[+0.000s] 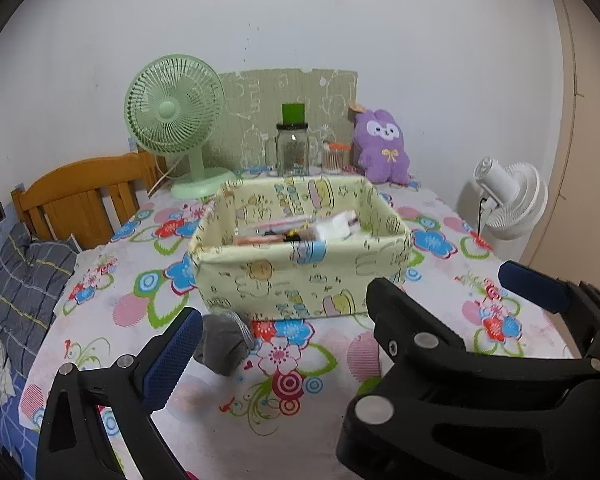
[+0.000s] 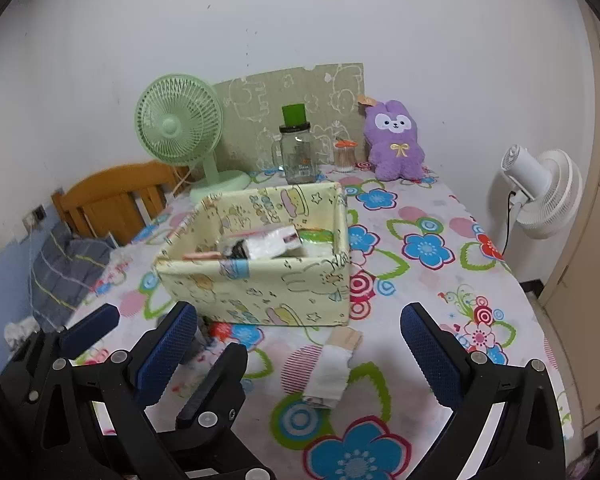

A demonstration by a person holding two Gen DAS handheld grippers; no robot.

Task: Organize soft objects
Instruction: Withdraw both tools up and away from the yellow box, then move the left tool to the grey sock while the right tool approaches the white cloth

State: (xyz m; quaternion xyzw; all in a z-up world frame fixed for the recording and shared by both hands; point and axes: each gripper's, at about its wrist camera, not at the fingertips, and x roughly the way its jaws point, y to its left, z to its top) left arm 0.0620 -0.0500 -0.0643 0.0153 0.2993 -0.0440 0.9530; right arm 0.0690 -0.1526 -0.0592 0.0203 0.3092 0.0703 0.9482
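Note:
A grey rolled sock (image 1: 224,340) lies on the flowered tablecloth in front of the pale yellow fabric box (image 1: 284,280), just right of my left gripper's (image 1: 294,320) left pad. That gripper is open and holds nothing; its right finger is lost among the black parts of the right tool. In the right wrist view a white folded sock with a tan cuff (image 2: 332,364) lies between the fingers of my right gripper (image 2: 299,314), which is open. The box (image 2: 260,288) holds packets. A purple plush (image 2: 396,140) sits upright at the back.
Along the wall stand a green fan (image 1: 172,120), a glass jar with a green lid (image 1: 293,148) and a small toothpick jar (image 1: 334,156). A white fan (image 2: 540,192) is off the table's right edge. A wooden headboard (image 1: 80,196) and plaid pillow (image 1: 24,280) are left.

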